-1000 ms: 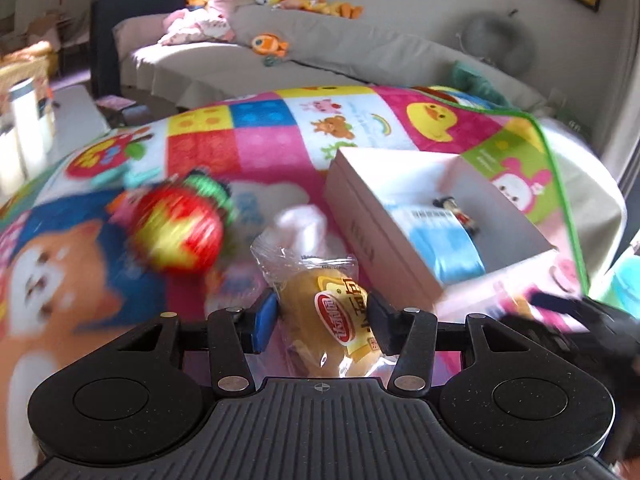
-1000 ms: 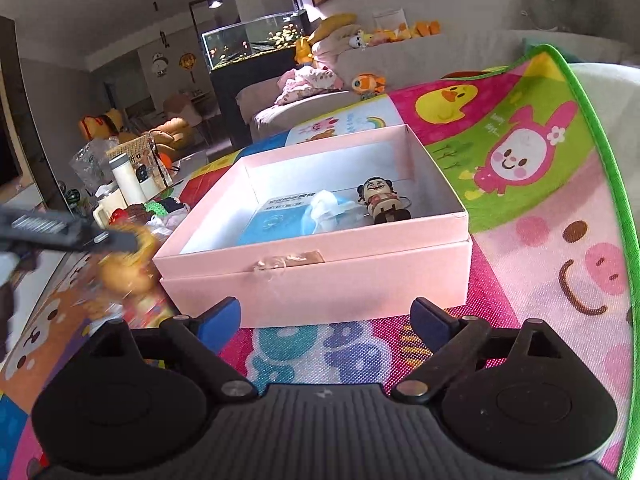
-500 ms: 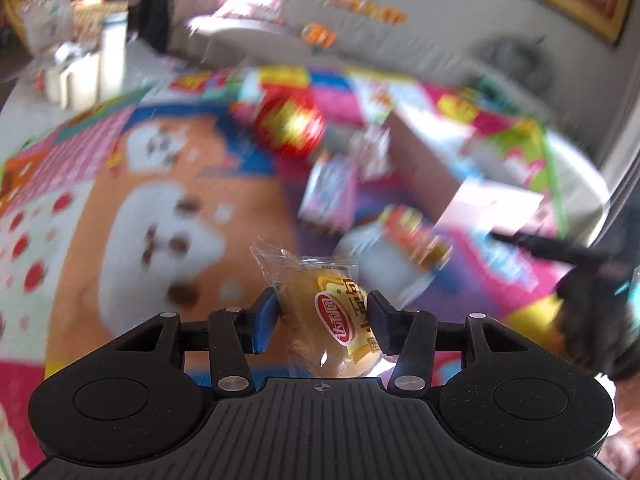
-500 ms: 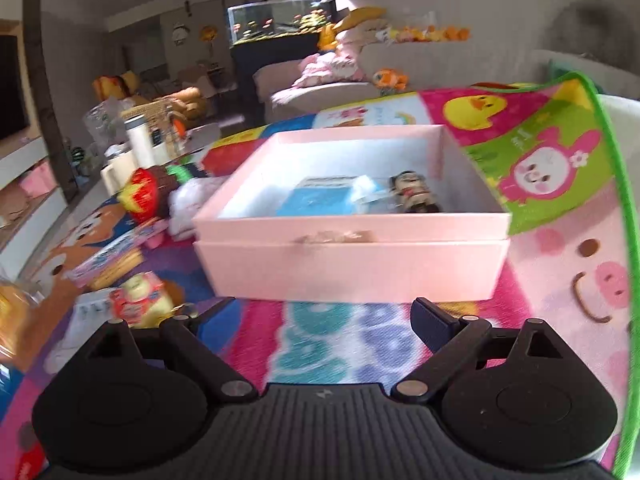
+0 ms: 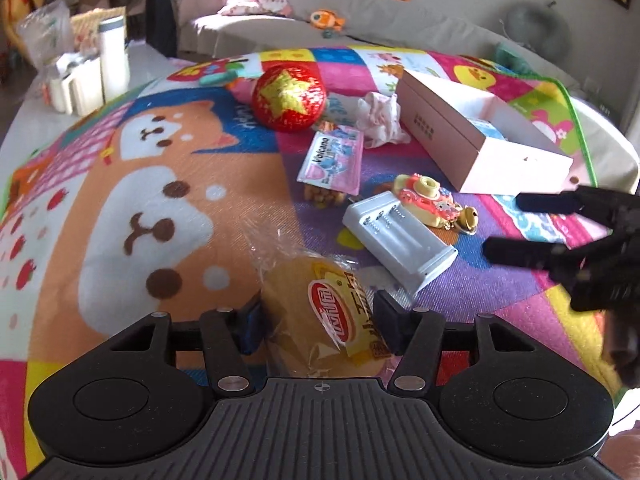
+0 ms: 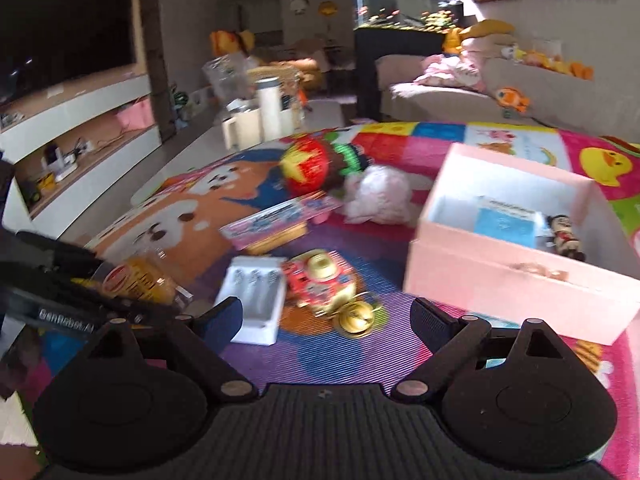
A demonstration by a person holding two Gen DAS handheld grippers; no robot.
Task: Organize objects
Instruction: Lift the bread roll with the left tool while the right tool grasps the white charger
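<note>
A yellow bun in a clear wrapper [image 5: 316, 304] lies on the play mat between the fingers of my left gripper [image 5: 318, 320]. Those jaws are opening and the pads stand just off the wrapper. My right gripper [image 6: 326, 316] hovers low over the mat with nothing between its fingers, its wide jaws closing slightly. Just ahead of it lie a white battery charger [image 6: 256, 292] and a pink toy camera keychain [image 6: 320, 280]. The open pink box [image 6: 520, 280] sits to its right with a blue packet and a small figure inside. In the left wrist view the right gripper [image 5: 503, 224] shows at the right edge.
A red foil ball [image 5: 288, 96], a crumpled pink bag [image 5: 380, 120] and a pink snack packet [image 5: 332, 164] lie on the colourful mat [image 5: 140, 200] beyond the charger [image 5: 400, 240]. A sofa with soft toys stands behind. White bottles stand off the mat's far left.
The left gripper swung away from the pink box and came down to the mat with the bun; its jaws have widened. The right gripper turned left from the box toward the charger and keychain.
</note>
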